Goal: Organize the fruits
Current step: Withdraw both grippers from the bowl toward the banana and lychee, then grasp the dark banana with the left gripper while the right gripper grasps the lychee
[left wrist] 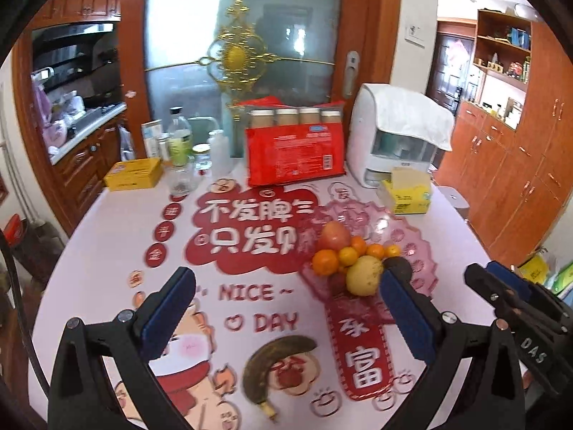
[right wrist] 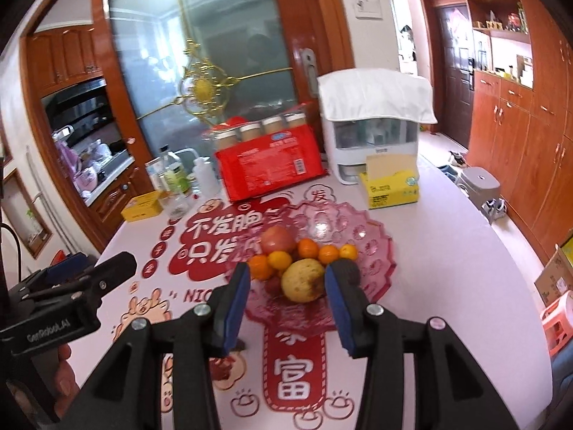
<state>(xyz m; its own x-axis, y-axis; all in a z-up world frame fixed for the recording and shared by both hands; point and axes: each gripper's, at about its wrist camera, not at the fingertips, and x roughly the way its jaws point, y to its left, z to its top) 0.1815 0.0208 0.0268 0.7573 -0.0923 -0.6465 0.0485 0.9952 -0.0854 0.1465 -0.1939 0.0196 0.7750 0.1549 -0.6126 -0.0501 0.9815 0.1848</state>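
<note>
Left wrist view: the left gripper fills the lower frame, jaws wide apart and holding nothing, above the printed tablecloth. A browned banana lies alone at lower centre, its outline blurred. Right of centre, fruit is heaped on a clear pink dish: an apple, several oranges and a yellow pear; a dark fruit behind the right finger is mostly hidden. The right gripper is cut off at the right edge. Right wrist view: the right gripper, jaws partly open and empty, frames the pear on the dish. The left gripper enters at mid-left, its jaws not discernible here.
</note>
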